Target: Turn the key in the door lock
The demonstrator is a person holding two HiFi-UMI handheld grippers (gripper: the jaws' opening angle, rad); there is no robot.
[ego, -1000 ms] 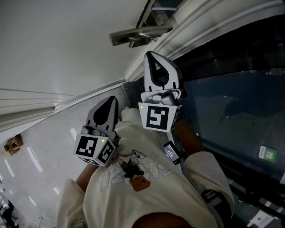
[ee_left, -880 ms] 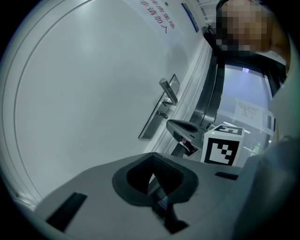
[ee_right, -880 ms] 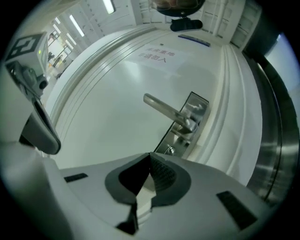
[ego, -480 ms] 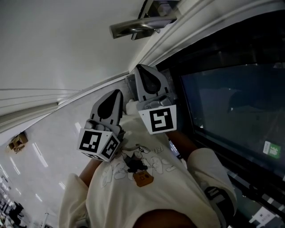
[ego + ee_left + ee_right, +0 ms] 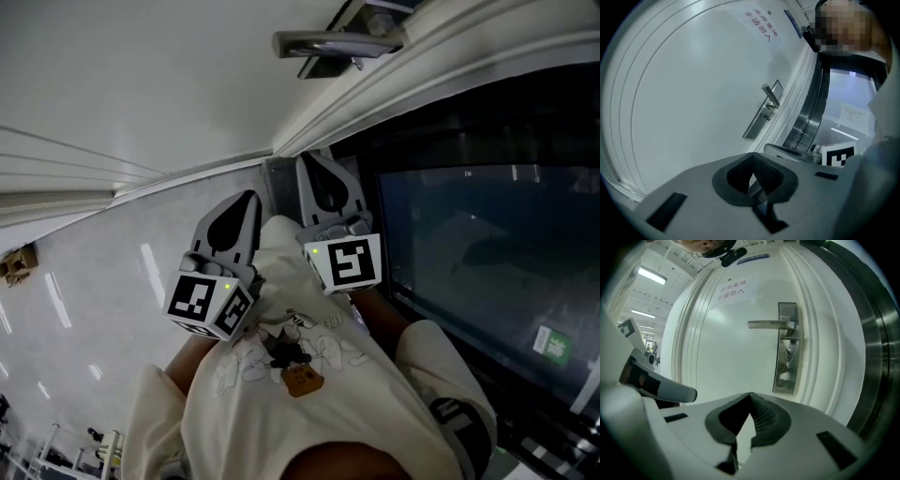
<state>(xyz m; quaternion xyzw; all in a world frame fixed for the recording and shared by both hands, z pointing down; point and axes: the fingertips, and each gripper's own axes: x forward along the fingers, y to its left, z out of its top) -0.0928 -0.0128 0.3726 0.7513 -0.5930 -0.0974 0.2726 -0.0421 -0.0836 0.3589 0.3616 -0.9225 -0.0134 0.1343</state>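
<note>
Facing a white door (image 5: 731, 357) beside dark glass (image 5: 469, 244), the left gripper (image 5: 752, 158) and right gripper (image 5: 750, 397) show fingers closed and empty. A small silvery key (image 5: 789, 354) sits in the lock plate (image 5: 786, 378) under the handle (image 5: 768, 324).

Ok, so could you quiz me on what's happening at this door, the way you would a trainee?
1. Where is the key? A) in the lock plate under the door handle; B) on the floor; C) in a pocket.
2. True or false: the left gripper is clamped on the door handle.
3. Fill in: the fingers of the right gripper are ___ and hold nothing.
Key: 1 A; 2 false; 3 shut.
</note>
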